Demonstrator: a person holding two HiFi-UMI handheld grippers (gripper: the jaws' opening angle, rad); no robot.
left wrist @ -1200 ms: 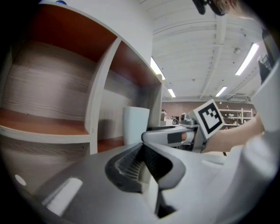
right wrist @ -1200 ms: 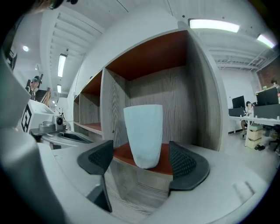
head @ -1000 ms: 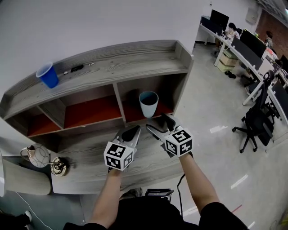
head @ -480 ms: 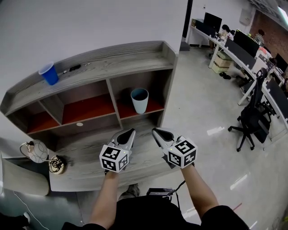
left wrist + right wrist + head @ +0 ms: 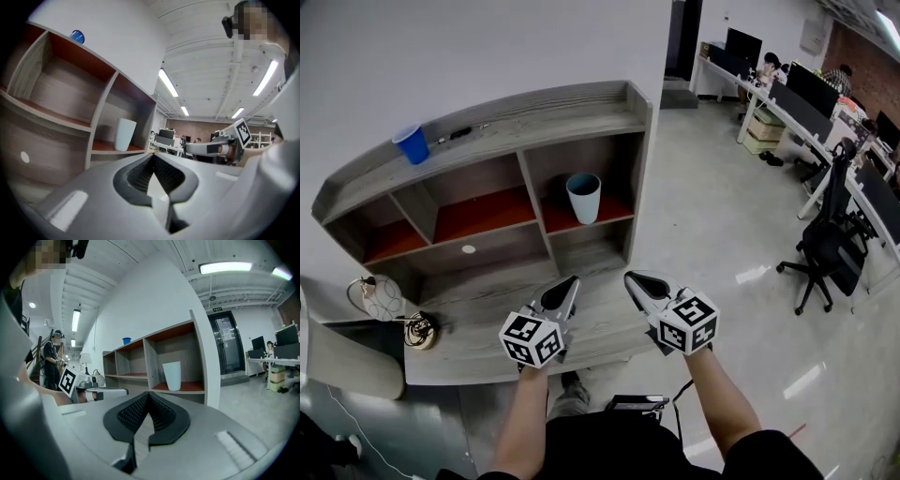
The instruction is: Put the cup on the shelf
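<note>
A pale blue cup [image 5: 583, 198] stands upright in the right-hand middle compartment of the grey wooden shelf unit [image 5: 525, 122]. It also shows in the left gripper view as the cup [image 5: 125, 134] and in the right gripper view as the cup [image 5: 172, 376]. Both grippers hover side by side over the low front ledge, well short of the cup. My left gripper [image 5: 569, 282] [image 5: 152, 158] is shut with nothing in it. My right gripper [image 5: 631, 278] [image 5: 148, 396] is shut and empty too.
A dark blue cup [image 5: 412, 144] and a pen [image 5: 460, 133] lie on the shelf unit's top. A small lamp [image 5: 382, 300] stands at the ledge's left end. An office chair [image 5: 825, 248] and desks with monitors [image 5: 806, 89] fill the floor at right.
Both grippers have drawn back from the shelf toward me. The right jaws, apart a second ago, now meet. The pale cup stays in its compartment.
</note>
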